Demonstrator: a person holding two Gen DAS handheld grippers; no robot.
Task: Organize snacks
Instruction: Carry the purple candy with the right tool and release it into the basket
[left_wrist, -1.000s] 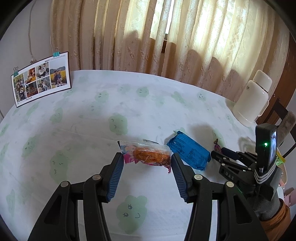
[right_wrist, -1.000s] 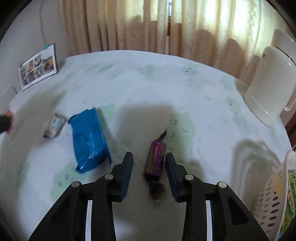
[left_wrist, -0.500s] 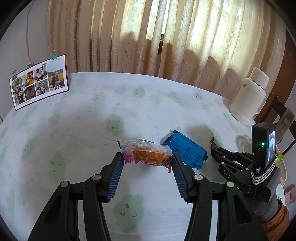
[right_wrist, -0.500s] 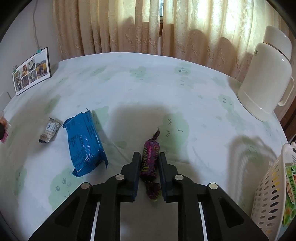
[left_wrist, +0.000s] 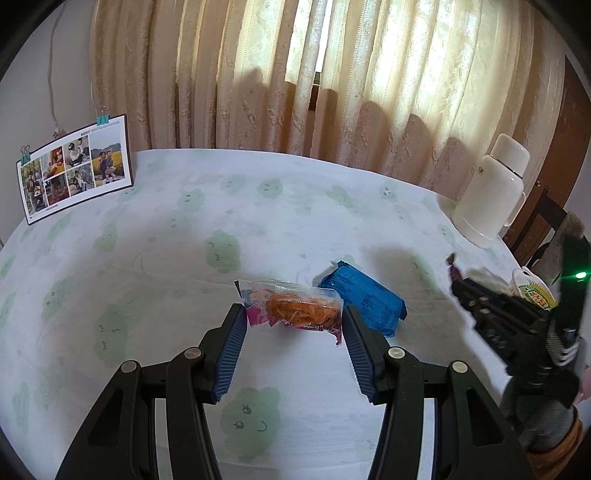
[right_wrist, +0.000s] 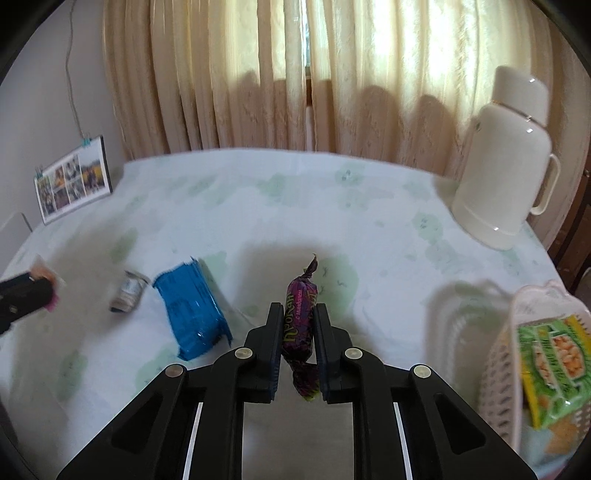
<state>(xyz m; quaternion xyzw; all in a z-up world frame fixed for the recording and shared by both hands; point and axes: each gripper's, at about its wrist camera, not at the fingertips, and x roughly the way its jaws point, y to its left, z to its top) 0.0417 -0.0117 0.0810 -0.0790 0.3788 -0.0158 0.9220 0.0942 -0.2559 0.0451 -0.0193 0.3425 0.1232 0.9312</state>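
My left gripper (left_wrist: 293, 314) holds a clear packet with an orange snack and pink ends (left_wrist: 291, 312) between its blue pads, lifted above the table. My right gripper (right_wrist: 297, 317) is shut on a purple wrapped candy (right_wrist: 298, 321) and holds it above the table; it also shows in the left wrist view (left_wrist: 458, 286), blurred. A blue snack packet (right_wrist: 192, 314) lies on the tablecloth left of the right gripper, also in the left wrist view (left_wrist: 364, 297). A small silver packet (right_wrist: 127, 291) lies beside it. A white perforated basket (right_wrist: 502, 369) at the right holds a green snack bag (right_wrist: 550, 362).
A white thermos jug (right_wrist: 502, 166) stands at the back right of the table, also in the left wrist view (left_wrist: 489, 195). A photo card (left_wrist: 75, 171) leans against the wall at the back left. Curtains hang behind the table. A dark chair (left_wrist: 546, 221) stands at the right.
My right gripper closed on the purple candy and lifted it toward the basket. My left gripper rose, keeping the orange snack packet between its pads.
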